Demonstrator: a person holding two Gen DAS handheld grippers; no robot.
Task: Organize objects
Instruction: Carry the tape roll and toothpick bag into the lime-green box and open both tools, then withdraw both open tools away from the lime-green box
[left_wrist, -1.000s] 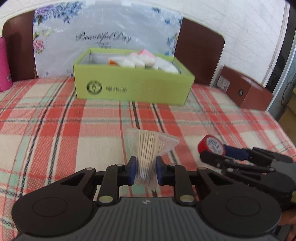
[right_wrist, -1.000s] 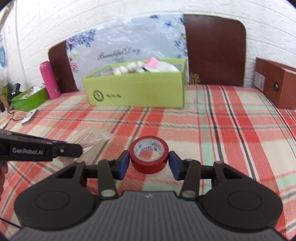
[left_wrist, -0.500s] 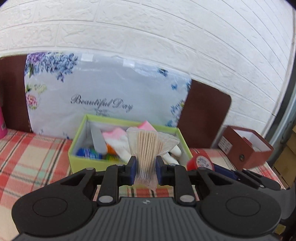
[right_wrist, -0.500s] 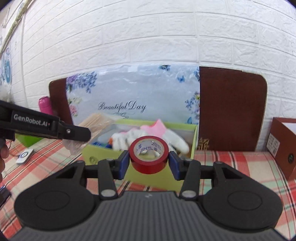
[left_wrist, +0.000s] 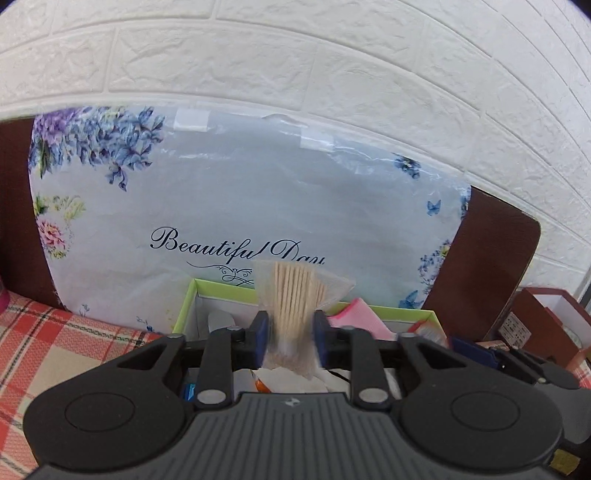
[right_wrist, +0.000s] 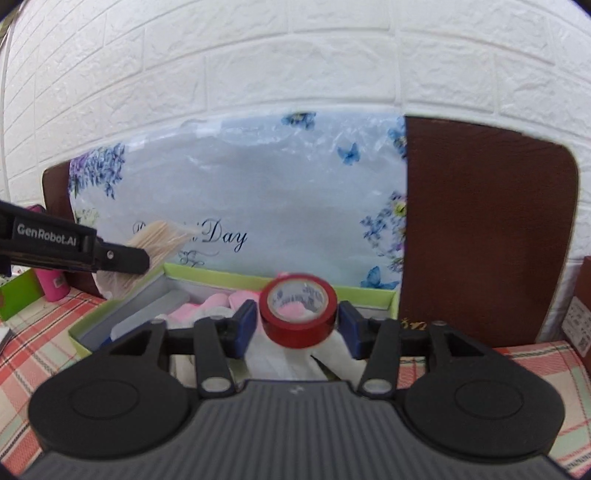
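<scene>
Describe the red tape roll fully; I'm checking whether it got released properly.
The red tape roll is a glossy ring of red tape with a pale printed core, its open centre facing the camera, slightly motion-blurred. It sits between the blue pads of the right gripper, whose jaws have just been opening; a gap shows on each side, so neither pad presses it. It is over the green box, above the pink and white items inside. Whether it rests on anything cannot be told.
</scene>
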